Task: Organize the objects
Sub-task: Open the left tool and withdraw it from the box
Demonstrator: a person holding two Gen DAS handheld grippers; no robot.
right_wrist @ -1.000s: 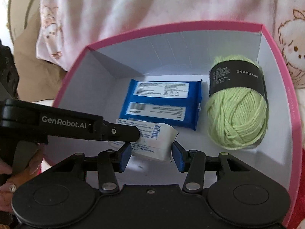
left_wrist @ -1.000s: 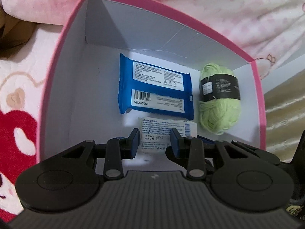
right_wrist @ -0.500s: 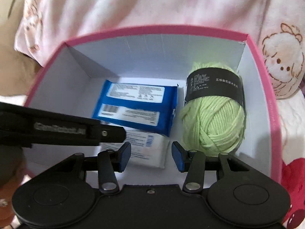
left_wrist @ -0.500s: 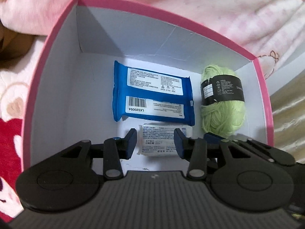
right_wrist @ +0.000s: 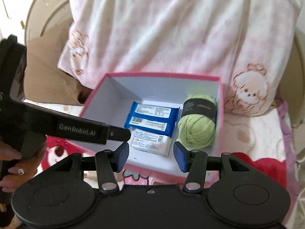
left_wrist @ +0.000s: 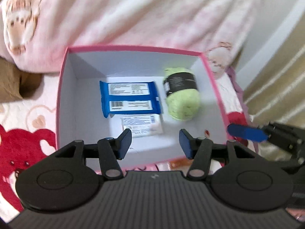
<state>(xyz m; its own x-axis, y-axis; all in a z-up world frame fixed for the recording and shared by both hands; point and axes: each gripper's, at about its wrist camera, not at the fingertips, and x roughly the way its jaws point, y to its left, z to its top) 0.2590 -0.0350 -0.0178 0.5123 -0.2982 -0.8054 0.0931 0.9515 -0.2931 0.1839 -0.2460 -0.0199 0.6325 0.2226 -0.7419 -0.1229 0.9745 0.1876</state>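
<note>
Both the left tongs [left_wrist: 155, 143] and right tongs [right_wrist: 151, 156] are hanging spread and empty above the pink box [right_wrist: 220, 103]. White packet [right_wrist: 151, 142], blue pack [right_wrist: 152, 118] and yarn [right_wrist: 197, 125] are lying inside. Advisable: lift clear vertically, avoiding the near rim.

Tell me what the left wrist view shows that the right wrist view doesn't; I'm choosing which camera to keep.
Only the left wrist view: the right gripper's blue fingertip by the box's right wall, and the box's bare left floor.
Only the right wrist view: the left gripper's black GenRobot.AI body and the person's left hand holding it.
Both: the pink box, blue wipes pack, small white pack, green yarn ball and pink bedding.
</note>
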